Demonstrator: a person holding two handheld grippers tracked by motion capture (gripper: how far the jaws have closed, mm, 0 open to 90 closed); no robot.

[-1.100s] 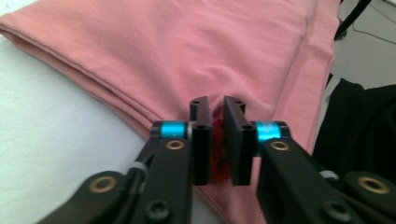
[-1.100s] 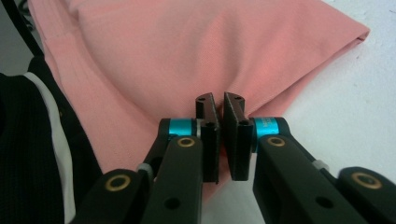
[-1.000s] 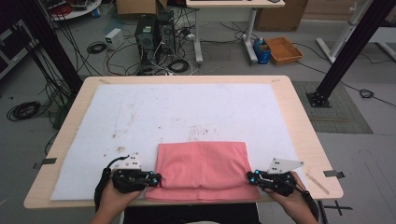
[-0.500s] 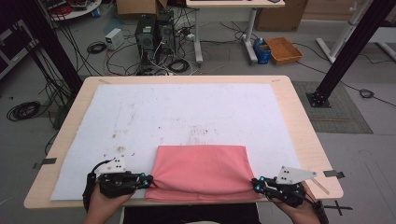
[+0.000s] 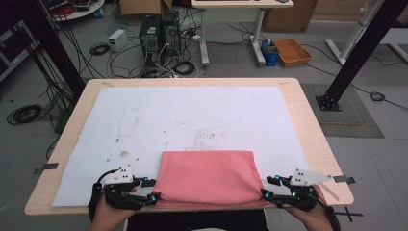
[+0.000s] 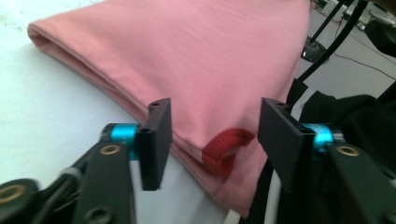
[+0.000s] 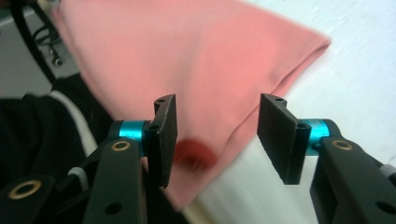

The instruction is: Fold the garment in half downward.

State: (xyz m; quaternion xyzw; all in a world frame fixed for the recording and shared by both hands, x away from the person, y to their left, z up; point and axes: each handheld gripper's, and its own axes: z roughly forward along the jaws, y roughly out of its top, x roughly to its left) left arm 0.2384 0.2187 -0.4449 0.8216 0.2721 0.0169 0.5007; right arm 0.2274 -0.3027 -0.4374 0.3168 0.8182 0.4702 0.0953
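Folded pink cloth (image 5: pixel 207 177) flat on the white sheet (image 5: pixel 192 120) at the near edge of the table (image 5: pixel 308 120), between the two tools. Left gripper (image 5: pixel 153 190) just beside its left corner, jaws just opened, standing apart, cloth corner between them unpressed. Right gripper (image 5: pixel 267 187) just beside the right corner, jaws likewise just opened, apart, gripping nothing.

I'm working in a lab: computer towers (image 5: pixel 160 30) and tangled cables (image 5: pixel 122 57) on the floor at twelve o'clock.
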